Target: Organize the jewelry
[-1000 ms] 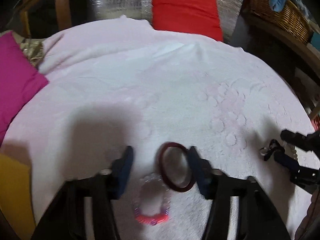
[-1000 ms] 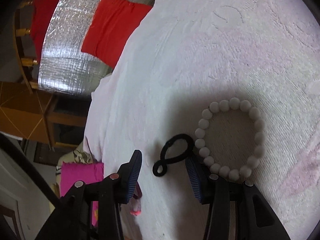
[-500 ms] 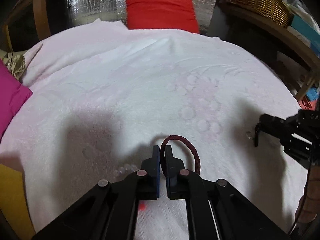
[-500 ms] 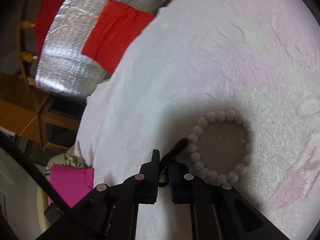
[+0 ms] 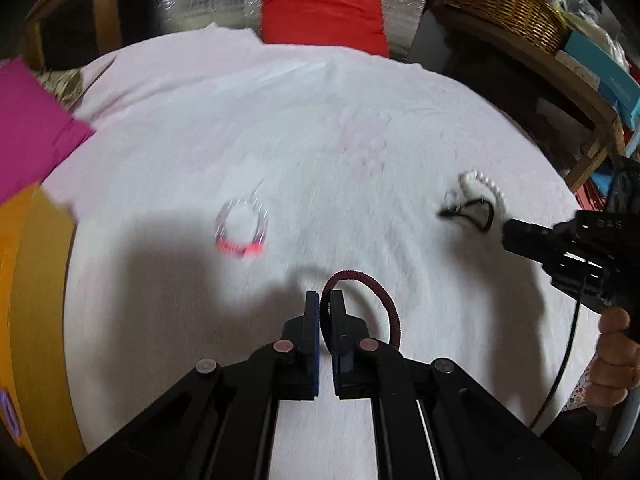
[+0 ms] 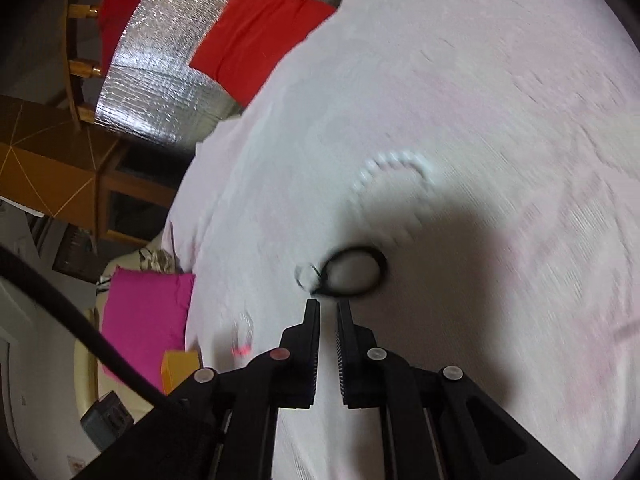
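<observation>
My left gripper is shut on a dark red bangle and holds it above the white bedspread. A clear bead bracelet with a pink part lies on the cloth to the left; it also shows in the right wrist view. My right gripper has its jaws nearly together, and the black loop bracelet hangs just past the tips; the grip itself is blurred. The same loop shows in the left wrist view. A white pearl bracelet lies beyond it, also in the left wrist view.
A magenta cushion and a yellow box sit at the left edge. A red cushion leans on silver foil at the back. A wicker basket on a wooden shelf stands at the right.
Both grippers closed, the left on the red bangle and the right at the black loop. Both then lifted and drew back; the bead bracelet and pearl bracelet stayed on the cloth.
</observation>
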Demonstrator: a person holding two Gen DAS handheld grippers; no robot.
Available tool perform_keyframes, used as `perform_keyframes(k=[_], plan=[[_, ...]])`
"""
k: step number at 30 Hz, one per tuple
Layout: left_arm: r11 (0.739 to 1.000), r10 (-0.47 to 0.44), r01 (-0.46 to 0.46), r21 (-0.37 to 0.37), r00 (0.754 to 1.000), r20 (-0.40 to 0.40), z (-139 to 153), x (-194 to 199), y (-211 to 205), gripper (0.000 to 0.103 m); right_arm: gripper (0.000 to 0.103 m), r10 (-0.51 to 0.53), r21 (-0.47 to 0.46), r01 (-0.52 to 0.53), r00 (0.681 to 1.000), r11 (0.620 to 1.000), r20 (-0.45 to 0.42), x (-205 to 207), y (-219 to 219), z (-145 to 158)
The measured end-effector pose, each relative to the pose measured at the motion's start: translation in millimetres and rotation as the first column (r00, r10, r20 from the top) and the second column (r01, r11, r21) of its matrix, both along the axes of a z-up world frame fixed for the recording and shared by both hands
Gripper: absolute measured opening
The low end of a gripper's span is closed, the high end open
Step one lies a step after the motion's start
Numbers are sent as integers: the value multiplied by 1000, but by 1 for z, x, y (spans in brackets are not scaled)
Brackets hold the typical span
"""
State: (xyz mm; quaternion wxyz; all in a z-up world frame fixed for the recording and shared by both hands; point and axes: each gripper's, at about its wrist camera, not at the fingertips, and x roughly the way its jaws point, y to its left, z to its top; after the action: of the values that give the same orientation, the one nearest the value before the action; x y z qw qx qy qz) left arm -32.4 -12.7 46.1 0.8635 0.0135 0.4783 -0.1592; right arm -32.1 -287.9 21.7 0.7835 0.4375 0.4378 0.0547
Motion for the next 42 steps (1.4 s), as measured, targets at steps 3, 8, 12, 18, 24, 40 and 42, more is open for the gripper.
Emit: perform_keyframes(k=[3, 8, 12, 18, 24, 40, 42], plan=[[1000, 3, -2, 4, 999, -47, -10, -13, 1, 5, 9, 9, -8, -9, 1000, 1000, -10, -18, 2, -1], [1000, 6, -5, 23, 998, -63, -17, -9, -2, 5, 14, -20, -33, 18, 999, 999, -41, -33, -8, 1], [1000, -5, 6, 6, 997, -74, -20, 0, -2, 7, 39, -68, 31, 70, 996, 997, -58, -25, -27, -6], [998, -53, 55, 33, 997, -64, -21, 4, -11, 9, 47, -80, 204, 92, 995, 975, -68, 6, -26, -20], [997, -69, 71, 32, 996, -59, -22, 4, -10, 9, 48, -161, 200, 183, 980, 963, -117, 26, -20, -32], [1000, 0, 0, -19, 1000, 1, -7, 3, 14, 8, 13, -204, 125, 206, 979, 971, -28, 30, -3, -14], [1000, 12, -12, -29, 1000, 7, -4, 5, 20, 8, 13, -176, 131, 175, 984, 976, -9, 28, 1, -10]])
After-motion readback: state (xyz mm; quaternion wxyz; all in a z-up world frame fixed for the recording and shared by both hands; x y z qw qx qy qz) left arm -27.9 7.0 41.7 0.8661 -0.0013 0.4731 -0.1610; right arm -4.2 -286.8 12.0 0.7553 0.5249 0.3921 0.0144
